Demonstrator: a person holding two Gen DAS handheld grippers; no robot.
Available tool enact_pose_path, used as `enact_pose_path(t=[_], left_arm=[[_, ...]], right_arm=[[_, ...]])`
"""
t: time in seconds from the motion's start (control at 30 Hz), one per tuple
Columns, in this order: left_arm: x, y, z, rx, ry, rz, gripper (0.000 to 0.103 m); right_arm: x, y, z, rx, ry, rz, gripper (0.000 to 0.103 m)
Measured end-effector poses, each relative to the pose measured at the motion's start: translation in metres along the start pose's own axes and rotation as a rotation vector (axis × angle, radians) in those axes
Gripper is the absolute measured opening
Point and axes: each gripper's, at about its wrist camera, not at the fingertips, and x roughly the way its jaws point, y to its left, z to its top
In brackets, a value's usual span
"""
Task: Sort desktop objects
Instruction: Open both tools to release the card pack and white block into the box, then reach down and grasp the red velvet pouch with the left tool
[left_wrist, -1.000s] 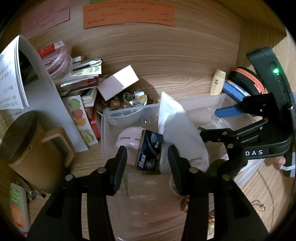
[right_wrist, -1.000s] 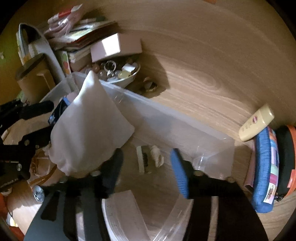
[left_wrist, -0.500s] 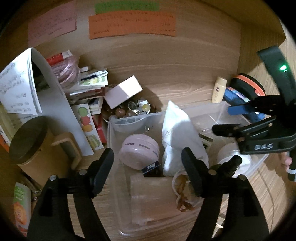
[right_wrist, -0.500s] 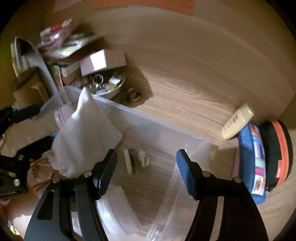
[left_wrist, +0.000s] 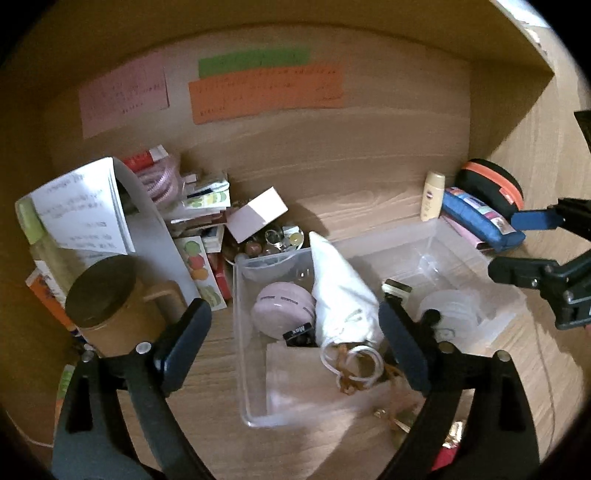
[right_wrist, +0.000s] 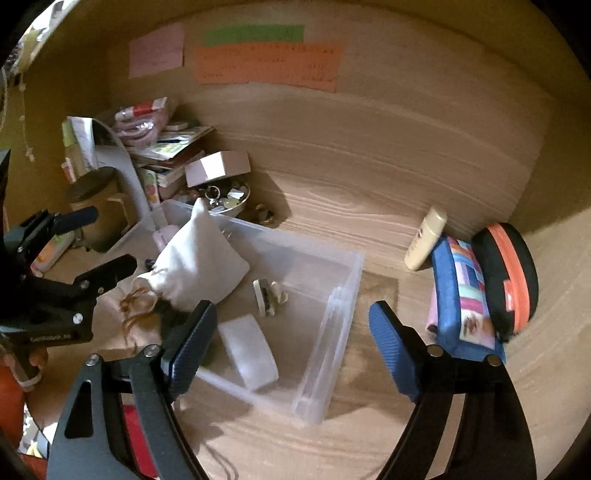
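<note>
Left wrist view: the left gripper (left_wrist: 295, 341) hangs over the clear bin (left_wrist: 242, 332), jaws opening, nothing pressed between them. The white pouch (left_wrist: 341, 299) leans inside beside a pink case (left_wrist: 282, 308). I'd lift straight up to clear the bin's wall. A lidded mug (left_wrist: 110, 299) and stacked booklets (left_wrist: 201, 206) crowd the bin's far side.

Right wrist view: the right gripper (right_wrist: 290, 341) is opening too, empty, above the bin's near corner (right_wrist: 332, 332). A lotion bottle (right_wrist: 424, 238) and blue pencil case (right_wrist: 461, 295) wait nearby.
</note>
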Motion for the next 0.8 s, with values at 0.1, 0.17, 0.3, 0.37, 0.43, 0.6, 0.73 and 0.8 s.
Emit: enact_pose_path(t=[0.1,0.17,0.3,0.37,0.43,0.6,0.73,0.8], left_arm=[[-0.008,-0.005,-0.001,0.01,-0.008,0.007,0.094],[-0.015,-0.008,-0.004,0.015,-0.012,0.012,0.095],[-0.023,-0.012,-0.007,0.018,-0.016,0.017,0.097],[-0.03,-0.015,-0.01,0.019,-0.019,0.02,0.097],[-0.034,-0.017,-0.012,0.019,-0.02,0.021,0.099],[-0.044,-0.023,-0.022,0.02,-0.012,0.02,0.1],[-0.048,-0.029,-0.031,0.01,0.011,0.005,0.1],[-0.048,-0.031,-0.036,0.006,0.028,-0.006,0.1]], right_arm=[[-0.009,0.002,-0.011,0.01,-0.009,0.015,0.082],[-0.016,0.003,-0.017,0.013,-0.014,0.03,0.082],[-0.026,0.007,-0.029,0.002,-0.028,0.031,0.083],[-0.03,0.009,-0.035,-0.003,-0.033,0.036,0.083],[-0.035,0.011,-0.041,-0.007,-0.041,0.041,0.083],[-0.044,0.012,-0.057,0.006,-0.053,0.062,0.083],[-0.049,0.009,-0.069,0.026,-0.056,0.077,0.083],[-0.049,0.009,-0.075,0.033,-0.053,0.071,0.084]])
